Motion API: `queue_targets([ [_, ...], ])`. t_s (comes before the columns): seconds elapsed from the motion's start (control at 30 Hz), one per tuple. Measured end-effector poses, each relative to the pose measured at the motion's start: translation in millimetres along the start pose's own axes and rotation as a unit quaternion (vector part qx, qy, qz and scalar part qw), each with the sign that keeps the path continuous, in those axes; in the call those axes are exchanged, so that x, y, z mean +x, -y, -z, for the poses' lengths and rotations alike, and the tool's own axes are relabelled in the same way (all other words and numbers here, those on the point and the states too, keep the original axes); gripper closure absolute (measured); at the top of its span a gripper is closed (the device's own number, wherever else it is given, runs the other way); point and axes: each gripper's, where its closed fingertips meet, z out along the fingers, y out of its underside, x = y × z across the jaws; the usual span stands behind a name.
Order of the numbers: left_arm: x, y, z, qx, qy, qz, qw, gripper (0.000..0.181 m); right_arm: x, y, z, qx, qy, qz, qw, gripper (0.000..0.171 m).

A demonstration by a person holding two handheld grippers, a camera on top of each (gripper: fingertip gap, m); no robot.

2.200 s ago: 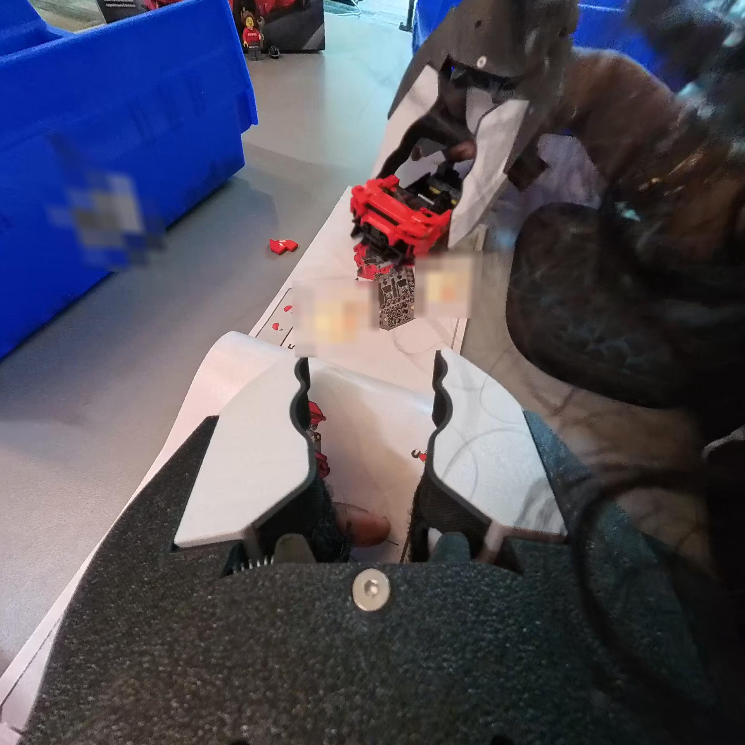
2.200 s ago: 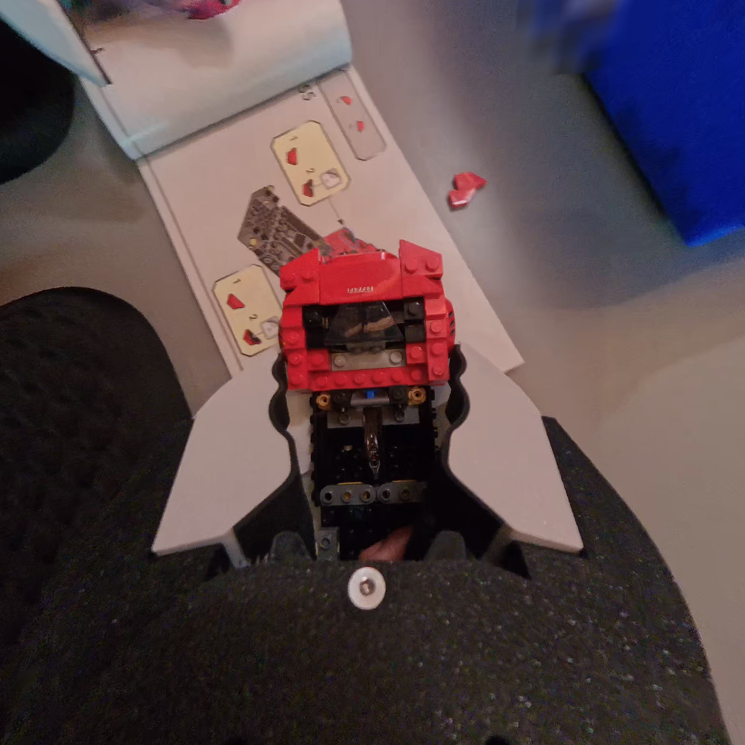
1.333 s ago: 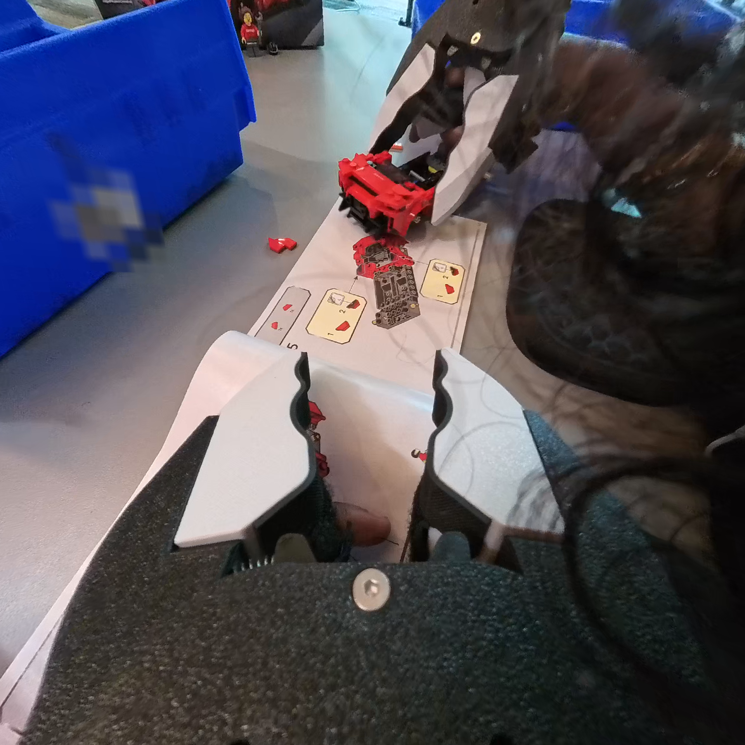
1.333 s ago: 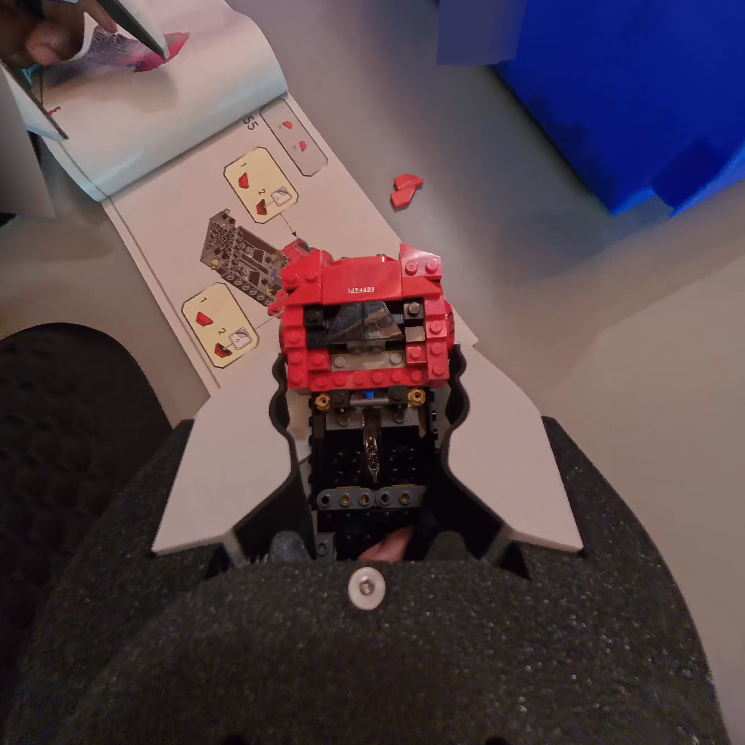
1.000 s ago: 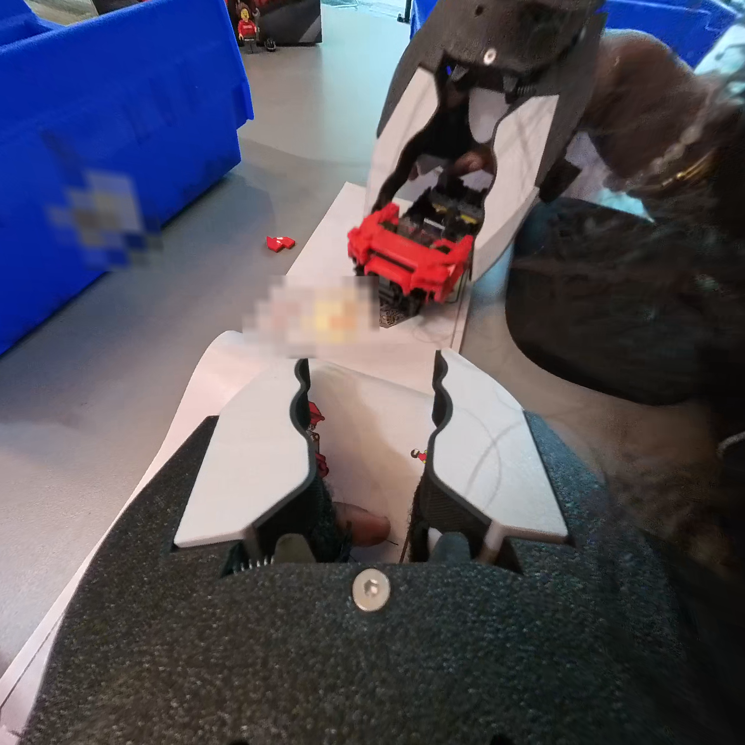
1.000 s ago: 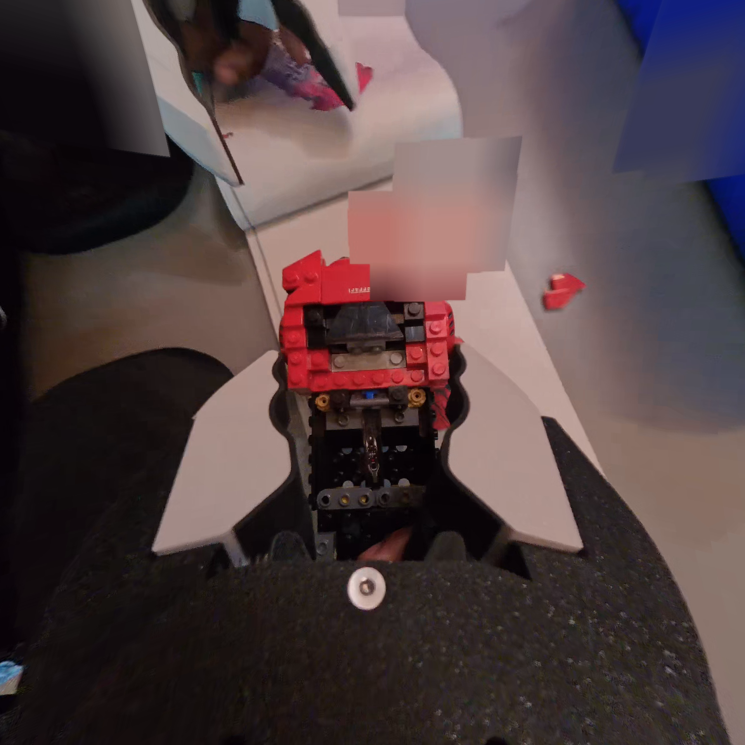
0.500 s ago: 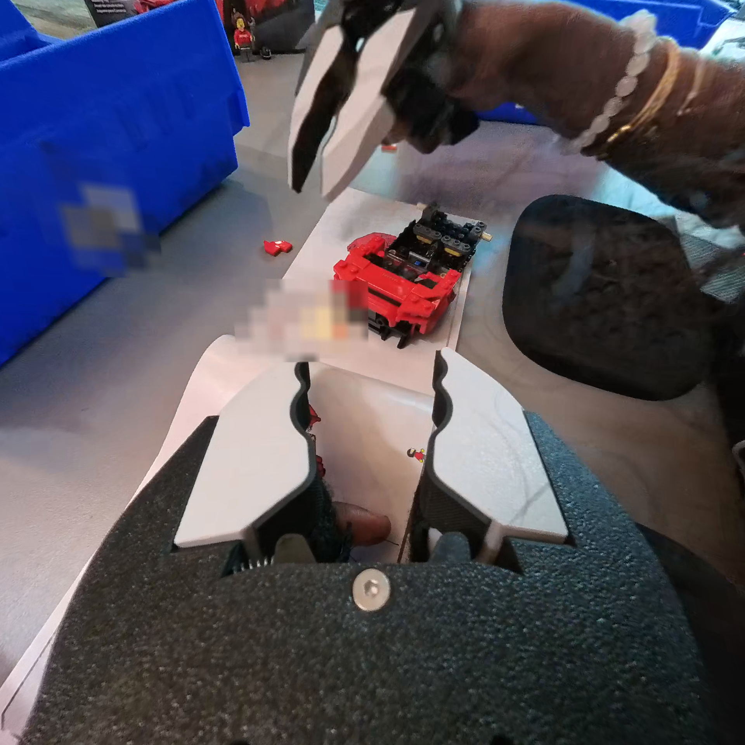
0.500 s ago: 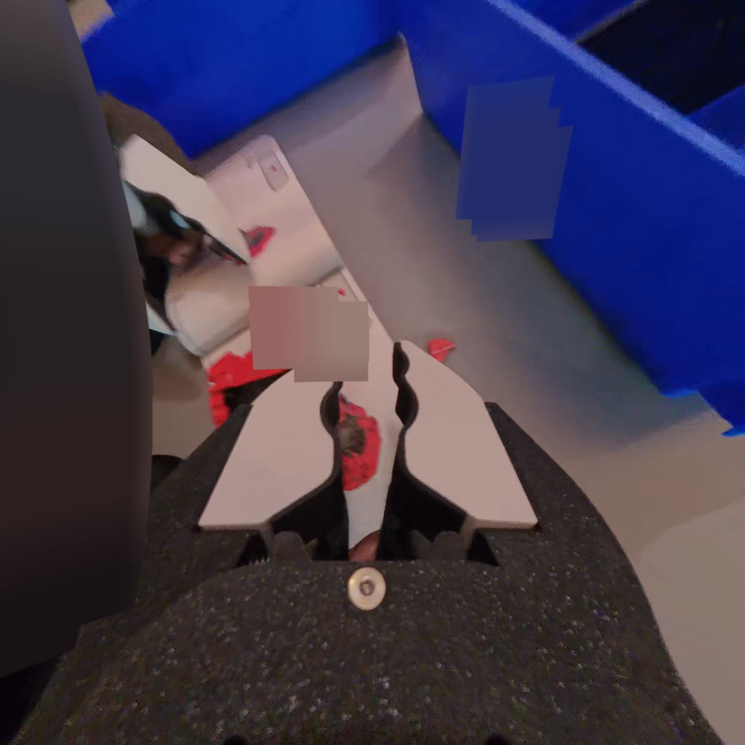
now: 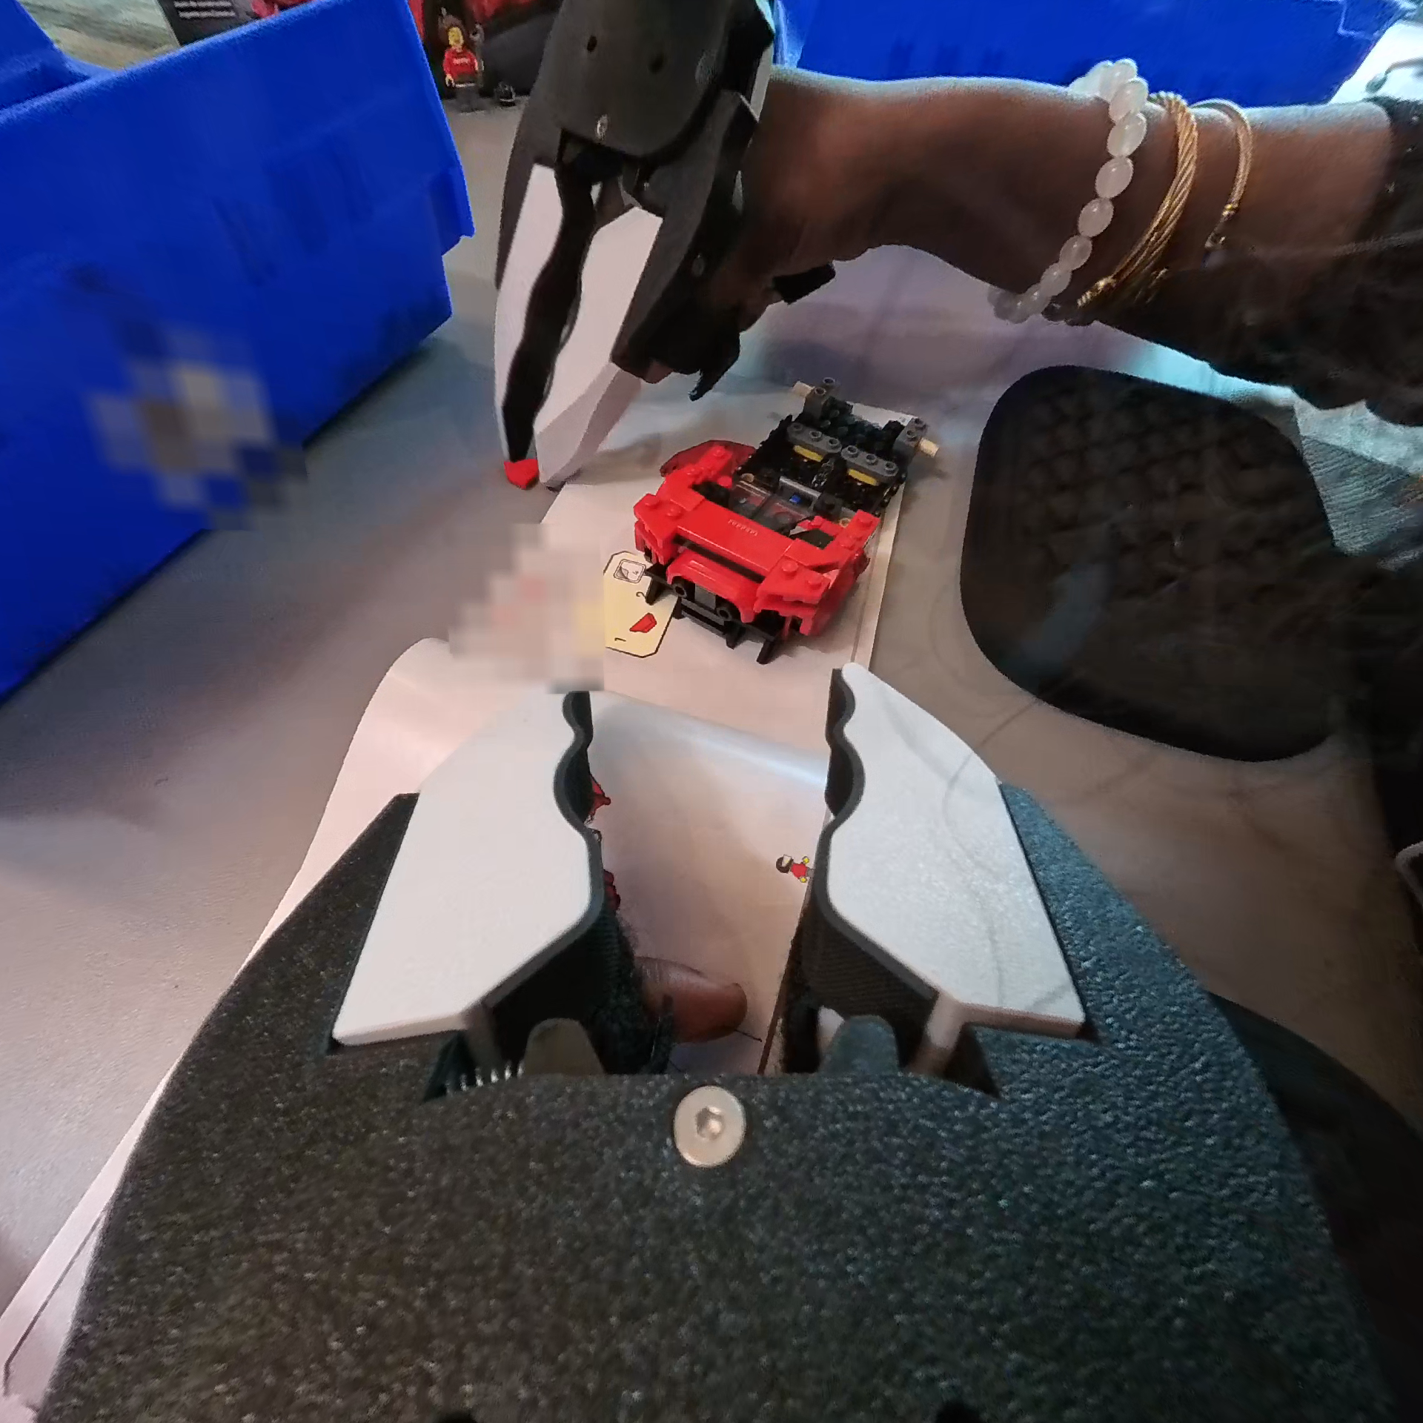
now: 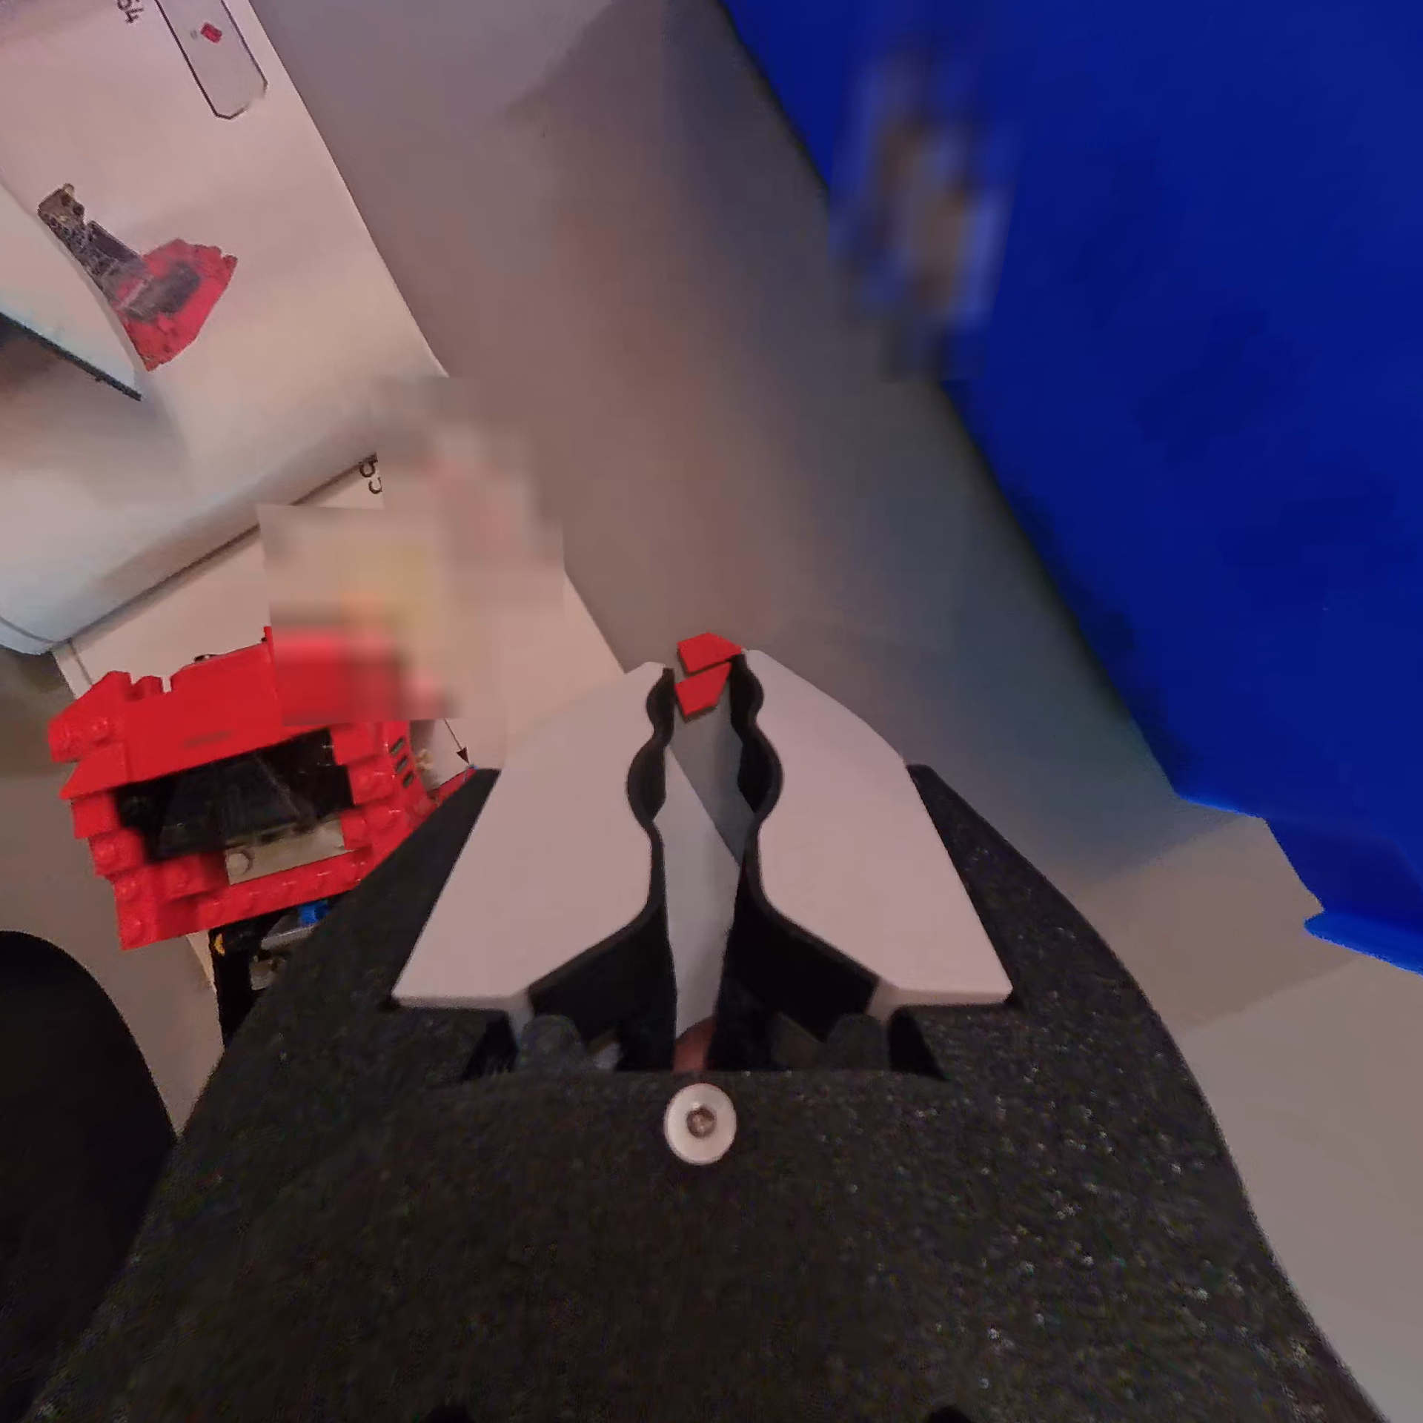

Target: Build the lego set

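Two small red pieces [image 10: 701, 670] are now straddled by the narrowly open right gripper [image 10: 697, 678], the car [image 9: 762, 547] having been released onto the instruction booklet [image 9: 716, 739]; left gripper [image 9: 701, 739] is held open, empty.

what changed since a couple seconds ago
The right gripper let go of the red car, which now sits on the instruction booklet, then swung over to the small loose red pieces on the table and narrowed around them. The left gripper stayed open and empty.

Right tongs [image 10: 702, 678] point steeply downward, jaws narrowly parted (nothing clamped), while left tongs [image 9: 708, 720] gape wide.
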Motion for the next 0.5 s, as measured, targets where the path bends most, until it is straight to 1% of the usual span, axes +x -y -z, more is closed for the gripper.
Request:
queue_targets([
  [0.2, -1, 0, 0, 0.001, 0.003, 0.001, 1.000, 0.123, 0, 0, 1, 0.019, 0.008, -0.009, 1.000, 0.158],
  [0.27, -2, 1, 0, 0.002, 0.006, 0.000, 1.000, 0.123, -1, 2, 3, 0.036, 0.014, -0.018, 0.999, 0.158],
  [0.4, -9, 4, 2, 0.015, 0.037, -0.028, 0.999, 0.126, -8, 24, 24, 0.120, 0.036, -0.053, 0.991, 0.158],
  [0.5, -21, 7, 7, 0.024, 0.100, -0.098, 0.990, 0.131, -21, 47, 49, 0.208, 0.076, -0.089, 0.971, 0.158],
])
